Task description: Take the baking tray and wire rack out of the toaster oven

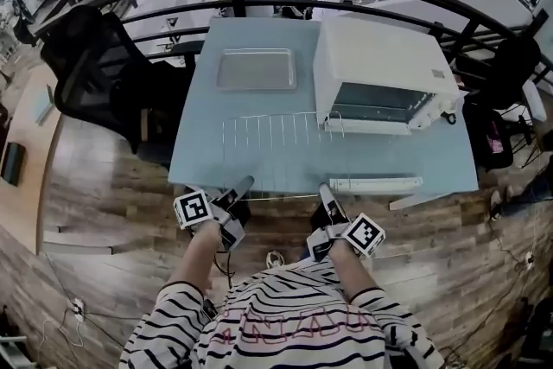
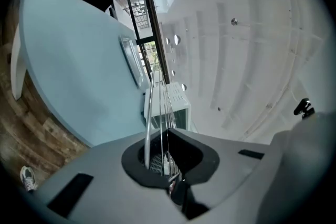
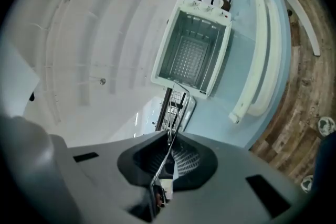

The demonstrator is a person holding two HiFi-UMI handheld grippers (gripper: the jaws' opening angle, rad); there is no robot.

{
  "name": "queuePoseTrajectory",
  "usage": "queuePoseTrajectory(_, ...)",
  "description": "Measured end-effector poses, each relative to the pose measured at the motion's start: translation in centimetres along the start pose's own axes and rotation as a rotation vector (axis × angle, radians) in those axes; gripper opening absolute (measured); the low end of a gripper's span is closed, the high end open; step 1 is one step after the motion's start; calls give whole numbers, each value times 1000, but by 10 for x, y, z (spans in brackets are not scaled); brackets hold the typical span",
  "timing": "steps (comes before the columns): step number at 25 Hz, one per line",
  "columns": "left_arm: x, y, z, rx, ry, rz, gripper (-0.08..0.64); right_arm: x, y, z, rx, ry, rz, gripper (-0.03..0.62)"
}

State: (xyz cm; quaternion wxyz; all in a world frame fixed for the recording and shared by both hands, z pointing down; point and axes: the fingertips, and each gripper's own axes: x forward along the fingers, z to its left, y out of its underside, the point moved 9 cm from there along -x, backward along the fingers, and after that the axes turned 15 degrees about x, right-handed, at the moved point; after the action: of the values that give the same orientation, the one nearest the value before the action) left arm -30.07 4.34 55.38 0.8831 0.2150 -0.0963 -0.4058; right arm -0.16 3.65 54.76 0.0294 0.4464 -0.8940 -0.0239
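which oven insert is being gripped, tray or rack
The wire rack: the left gripper and right gripper both clamp its near edge. The baking tray lies loose on the table beyond it.

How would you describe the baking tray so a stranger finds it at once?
On the blue table, look left of the white toaster oven, toward the far edge. The baking tray lies there: solid grey metal, unlike the open wire rack.

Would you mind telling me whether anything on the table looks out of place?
A long white handled part lies loose on the table near its front edge, in front of the oven. It looks like an oven piece off its place. The baking tray sits flat; nothing is spilled.
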Motion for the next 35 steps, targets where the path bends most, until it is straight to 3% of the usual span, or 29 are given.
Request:
queuePoseTrajectory(6, -33, -31, 26, 40, -83, -9, 28, 38, 35, -12, 64, 86, 63, 42)
queuePoseTrajectory(12, -40, -60, 63, 32, -136, 3, 28, 80, 48, -28, 96, 130, 100, 43)
queuePoseTrajectory(16, -35, -76, 88, 1, -199, 34, 29, 103, 48, -39, 122, 179, 91, 43)
queuePoseTrajectory(28, 0, -129, 146, -38, -273, 118, 29, 174, 39, -60, 155, 278, 53, 43)
queuePoseTrajectory(35, 18, -144, 154, -31, -332, 128, 29, 196, 27, -66, 180, 309, 47, 43)
